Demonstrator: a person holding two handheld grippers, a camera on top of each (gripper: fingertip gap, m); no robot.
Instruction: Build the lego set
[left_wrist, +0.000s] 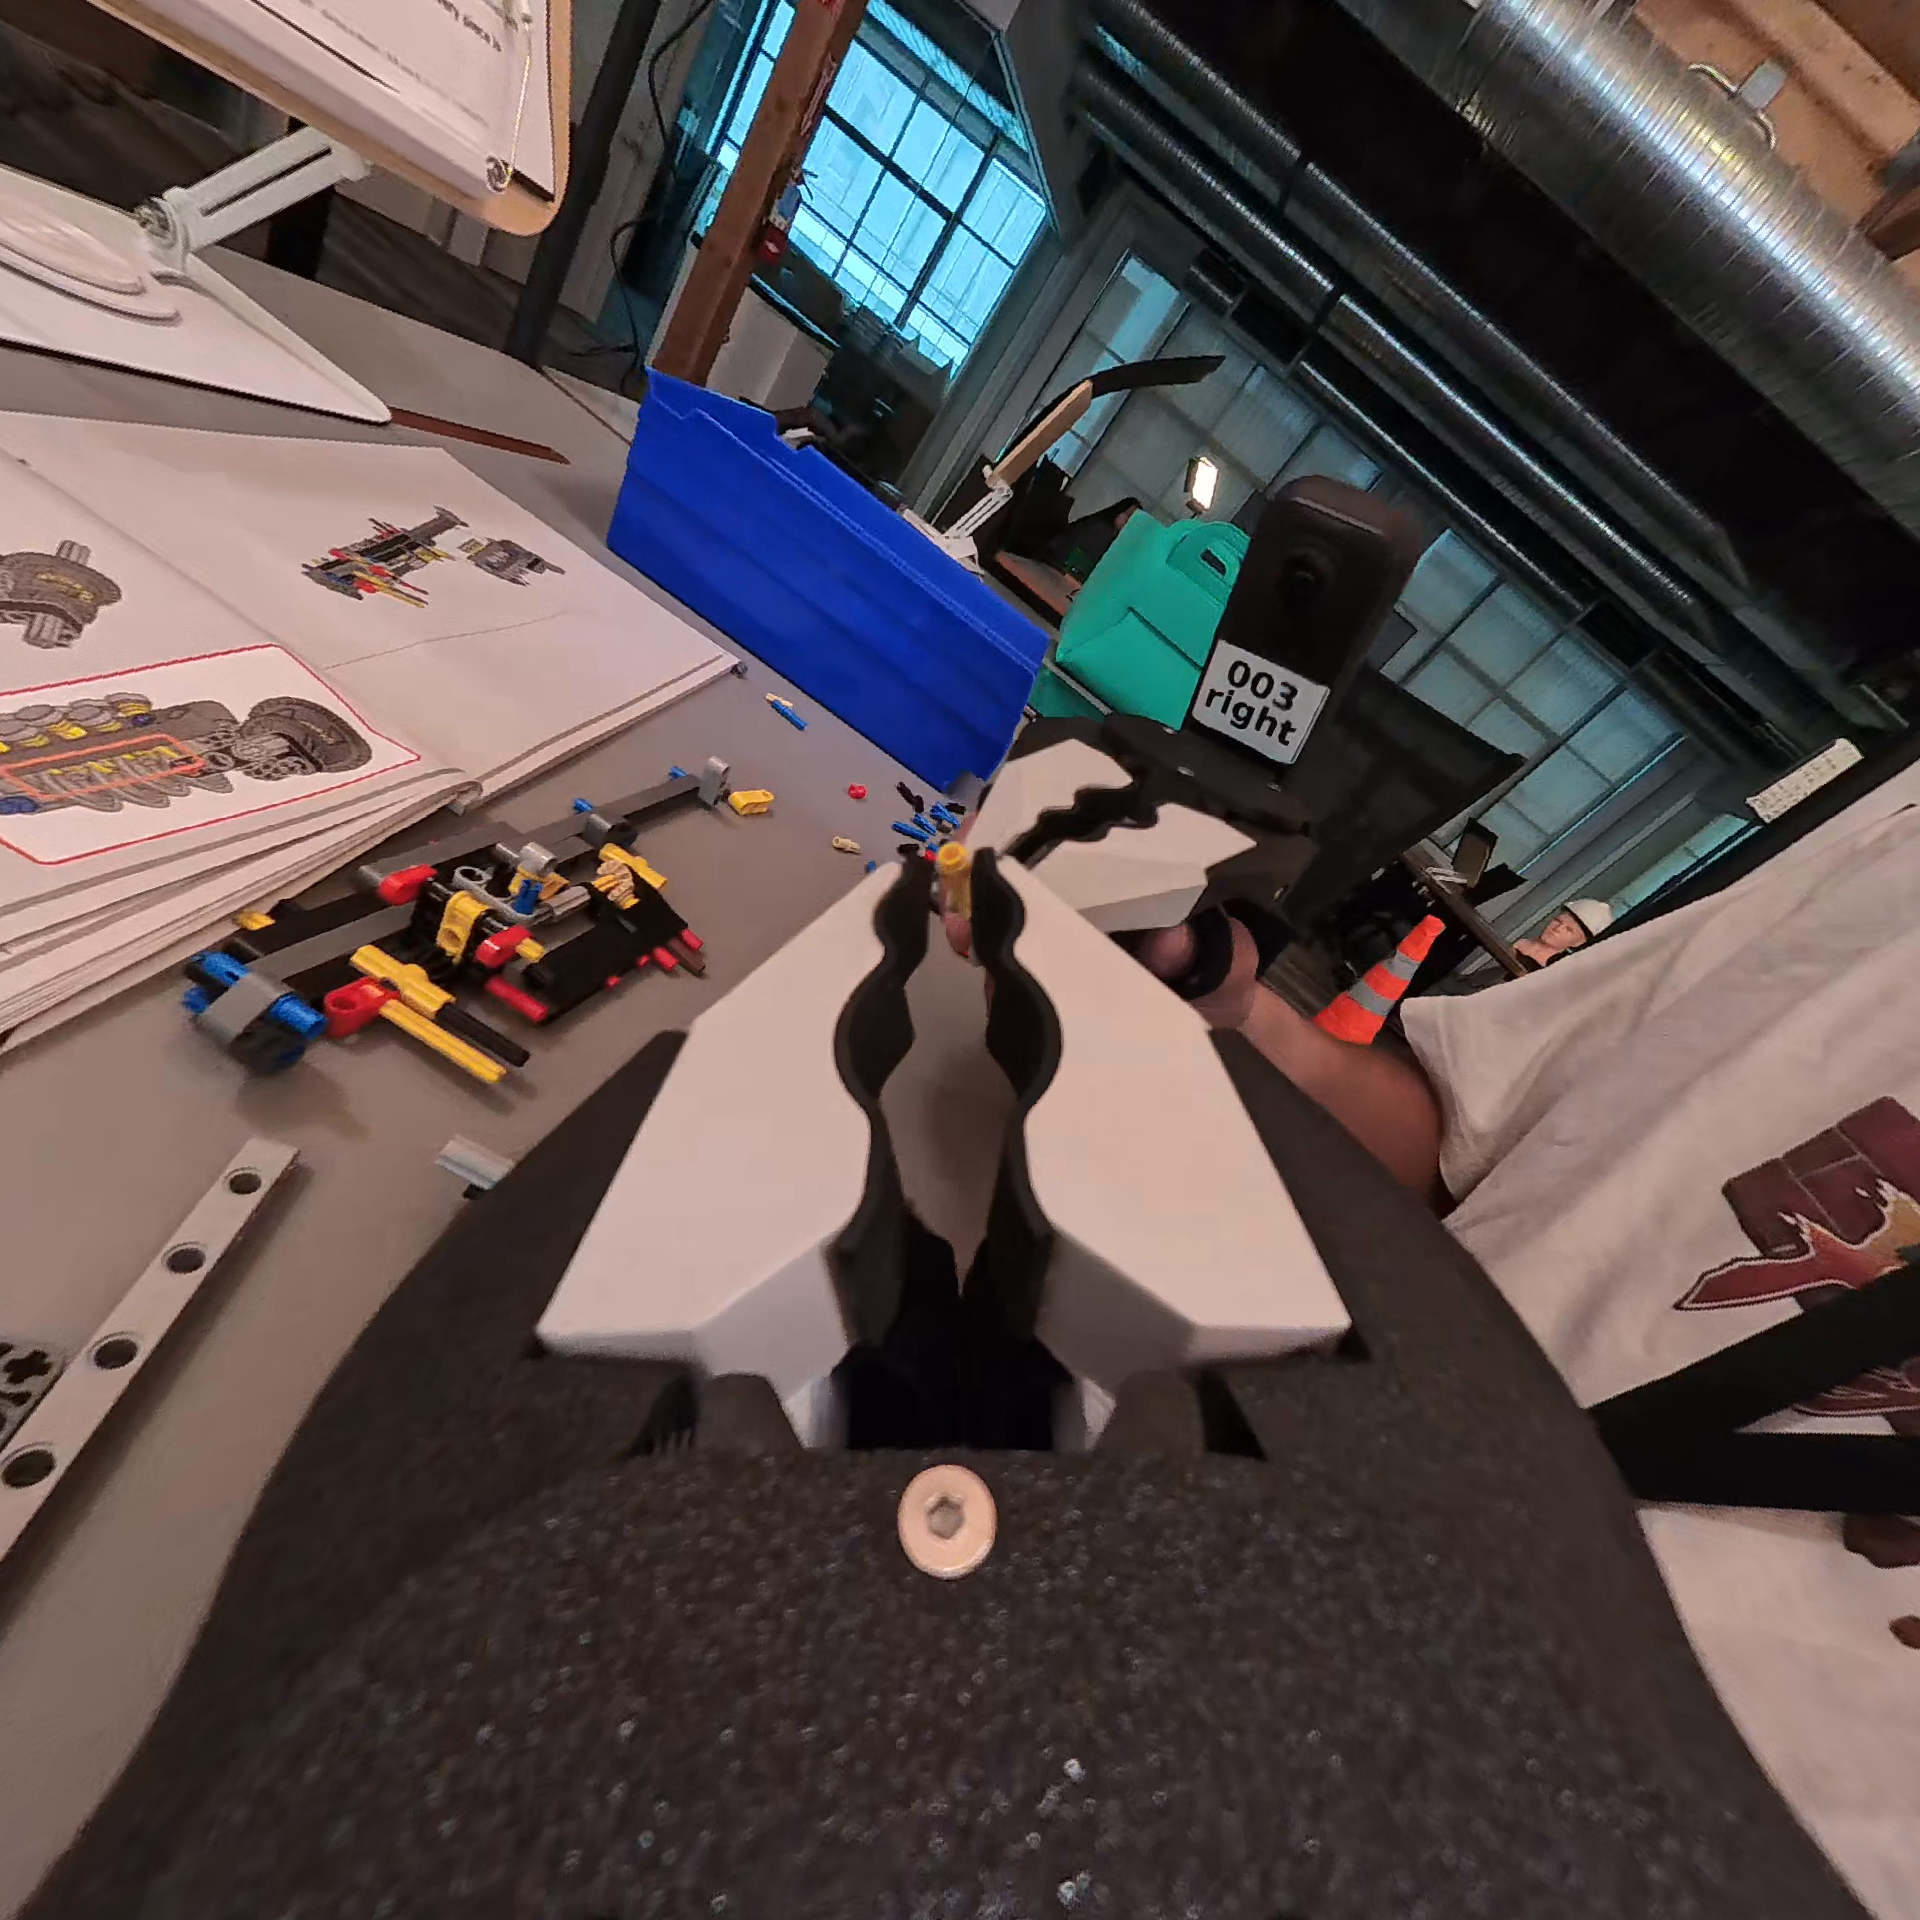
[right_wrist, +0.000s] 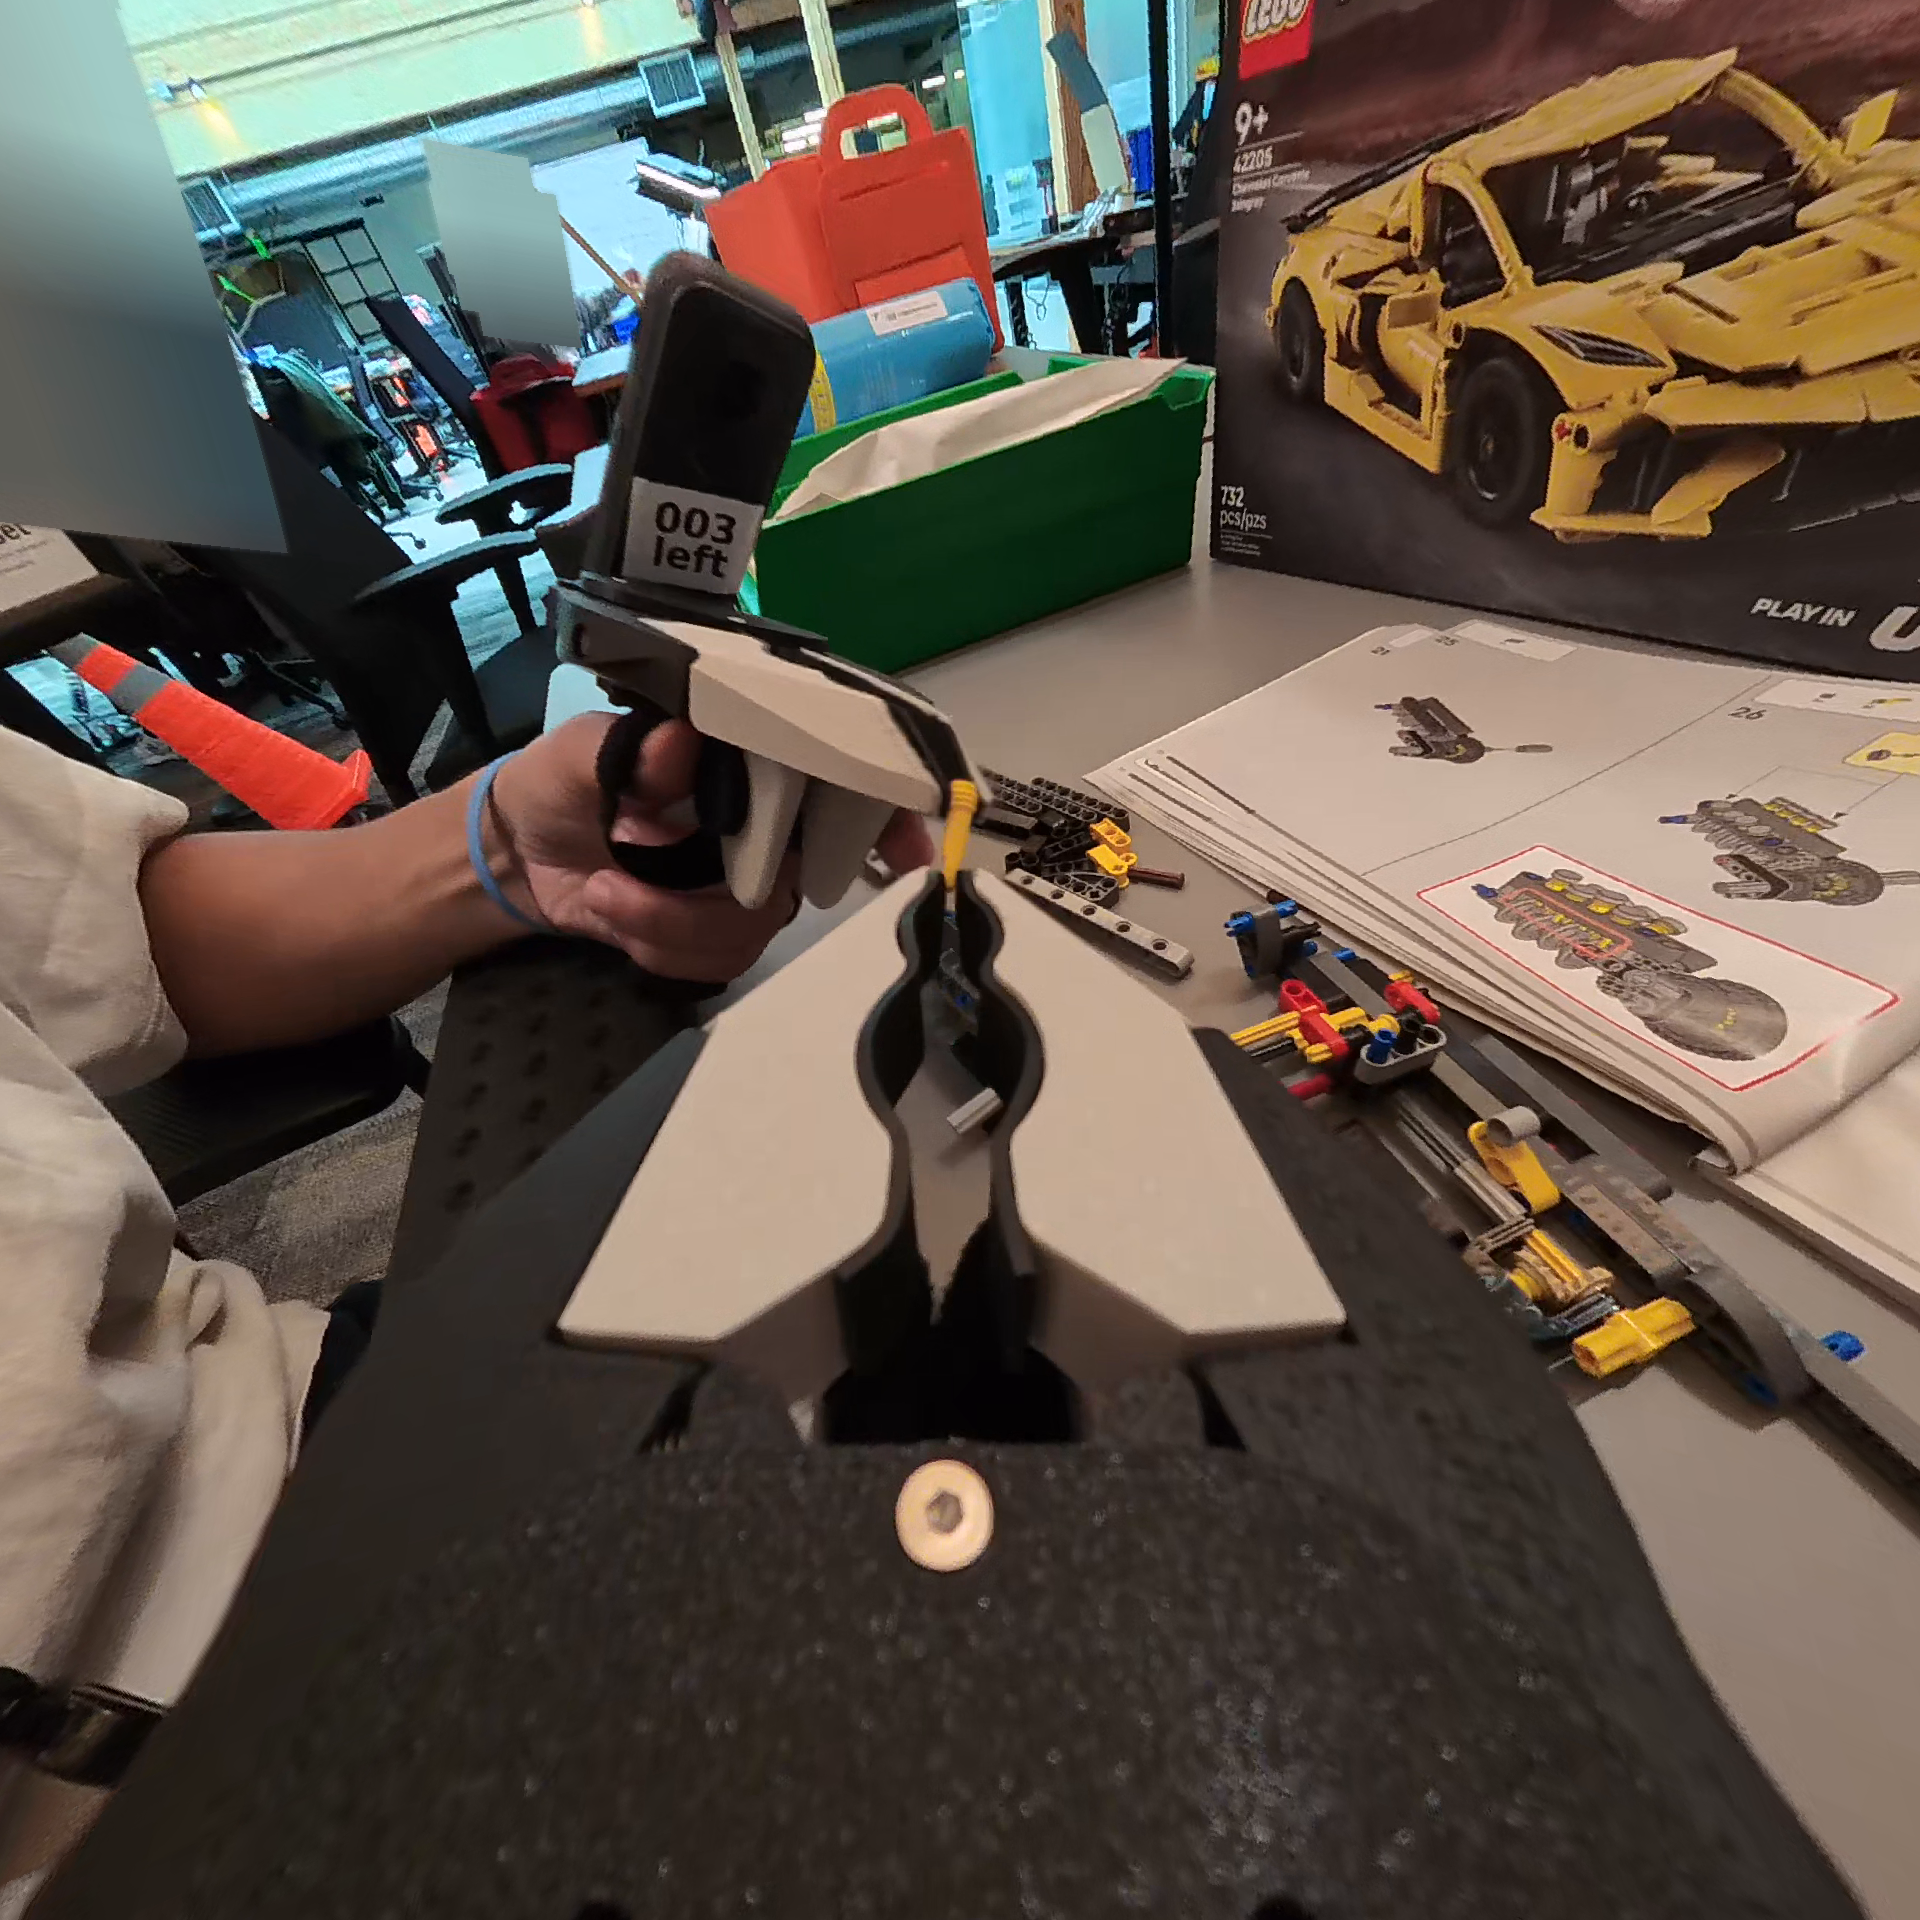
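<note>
Yellow lego pin is being pinched between the left gripper and right gripper tips above the table; far off, white paper is filling the green bin

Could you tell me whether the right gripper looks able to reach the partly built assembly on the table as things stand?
Probably not yet: the right gripper is pinching the yellow pin together with the left gripper, though the assembly lies unobstructed beside it.

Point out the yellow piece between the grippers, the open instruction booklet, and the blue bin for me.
yellow piece (left_wrist: 952, 879): left wrist view, on its shaft at the left gripper's tips.
instruction booklet (right_wrist: 1538, 821): right wrist view, on the open page.
blue bin (left_wrist: 821, 592): left wrist view, on its side wall.
</note>
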